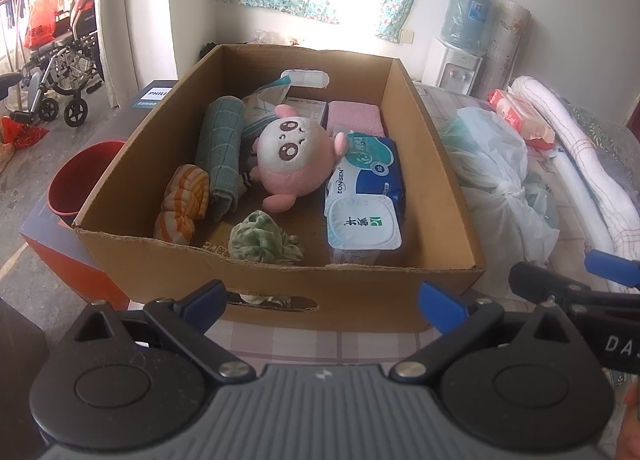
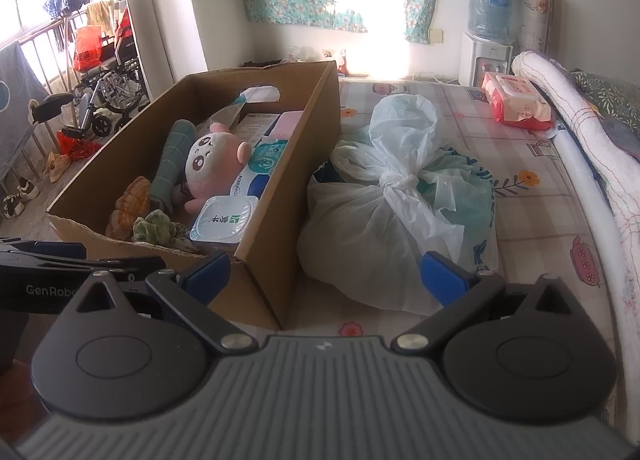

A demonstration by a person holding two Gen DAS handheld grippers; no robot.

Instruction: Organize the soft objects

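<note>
Both the left tongs (image 1: pixel 322 302) and right tongs (image 2: pixel 324 278) are held open and empty. One cardboard box (image 1: pixel 436 179) is flanked by one knotted plastic bag (image 2: pixel 384 211) on the bed (image 2: pixel 532 227). One plush toy (image 1: pixel 294 155) and two wipe packs (image 1: pixel 366 199) are seen inside.

Black gripper (image 1: pixel 322 298) linkages, blue fingertips (image 1: pixel 206 296), ribbed, seemingly grey body.

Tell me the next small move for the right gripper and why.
Probably ease the right gripper forward onto the knot of the tied white plastic bag. Its fingers are open and empty, the bag lies on the bed right beside the cardboard box, and the box already holds the pink plush toy and other soft things.
</note>
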